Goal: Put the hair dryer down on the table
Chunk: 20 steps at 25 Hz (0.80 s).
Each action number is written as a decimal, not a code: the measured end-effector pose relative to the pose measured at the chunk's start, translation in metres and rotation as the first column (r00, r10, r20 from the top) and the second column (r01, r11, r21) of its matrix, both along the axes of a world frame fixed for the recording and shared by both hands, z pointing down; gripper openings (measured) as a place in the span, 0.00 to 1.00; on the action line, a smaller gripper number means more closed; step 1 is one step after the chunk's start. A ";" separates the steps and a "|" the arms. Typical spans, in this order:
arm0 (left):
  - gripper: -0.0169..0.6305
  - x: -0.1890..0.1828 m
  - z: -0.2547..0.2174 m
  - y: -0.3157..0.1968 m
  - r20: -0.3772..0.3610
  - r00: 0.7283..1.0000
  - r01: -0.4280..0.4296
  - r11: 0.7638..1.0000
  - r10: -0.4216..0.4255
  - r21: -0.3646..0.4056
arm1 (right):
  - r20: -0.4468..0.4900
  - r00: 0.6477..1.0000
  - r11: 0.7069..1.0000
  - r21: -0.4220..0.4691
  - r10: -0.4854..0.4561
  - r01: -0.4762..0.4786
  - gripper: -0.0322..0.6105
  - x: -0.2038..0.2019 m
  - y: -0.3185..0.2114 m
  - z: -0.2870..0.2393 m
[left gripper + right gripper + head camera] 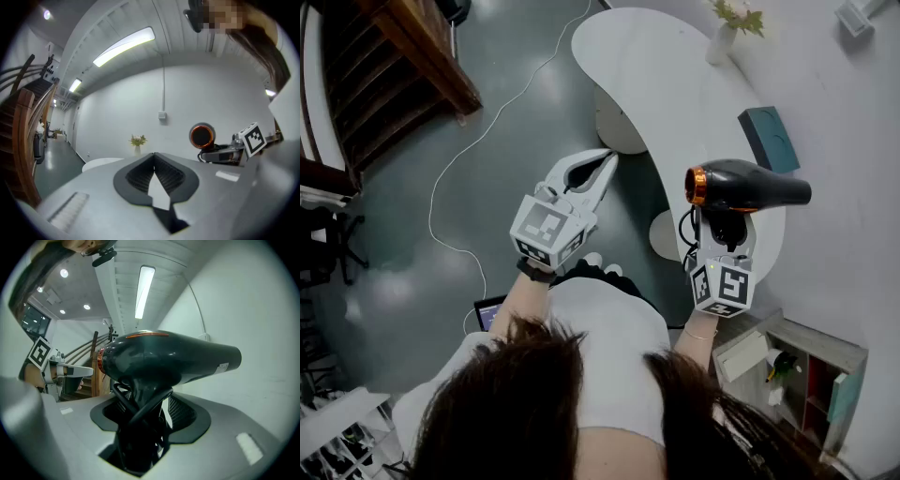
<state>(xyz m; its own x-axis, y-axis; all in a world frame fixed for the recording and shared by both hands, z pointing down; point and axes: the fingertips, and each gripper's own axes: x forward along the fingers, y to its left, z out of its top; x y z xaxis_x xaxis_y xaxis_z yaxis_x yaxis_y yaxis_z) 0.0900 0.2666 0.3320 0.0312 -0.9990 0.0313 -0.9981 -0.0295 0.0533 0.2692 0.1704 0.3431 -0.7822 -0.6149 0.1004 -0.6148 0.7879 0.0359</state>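
The right gripper (724, 236) is clamped on the handle of the black hair dryer (748, 186), which is held over the near edge of the white table (647, 84); the left gripper (607, 161) has its jaws together, empty; only the right gripper view shows the cord (140, 416) looped round the handle and a small white label (223, 366), its print unreadable; only the head view shows what seems a teal box (772, 139) on the table.

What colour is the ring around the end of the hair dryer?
Orange, a copper-like ring on the black hair dryer; clearest in the head view.
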 end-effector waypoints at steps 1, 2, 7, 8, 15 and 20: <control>0.12 0.003 0.001 0.002 0.001 1.000 0.004 1.000 -0.004 0.000 | 0.008 1.000 1.000 -0.005 -0.006 0.006 0.45 0.002 0.002 0.000; 0.12 0.006 0.001 0.005 0.001 1.000 0.009 1.000 -0.009 0.001 | 0.015 1.000 1.000 -0.009 -0.012 0.013 0.45 0.005 0.003 0.001; 0.12 0.014 0.008 0.013 0.012 1.000 0.029 1.000 -0.029 -0.010 | 0.021 0.999 0.999 -0.022 -0.037 0.038 0.45 0.010 0.009 0.007; 0.12 0.014 0.011 0.014 0.012 0.999 0.033 0.999 -0.033 -0.020 | 0.016 0.999 0.999 -0.028 -0.041 0.042 0.45 0.010 0.010 0.010; 0.12 -0.007 0.032 0.001 -0.009 0.999 0.043 0.996 -0.044 -0.084 | -0.016 0.999 0.998 -0.054 -0.038 0.037 0.45 -0.002 -0.006 0.023; 0.12 -0.041 0.042 -0.026 -0.025 0.999 0.022 0.995 -0.024 -0.099 | -0.023 1.000 0.998 -0.065 -0.006 0.005 0.45 -0.031 -0.034 0.027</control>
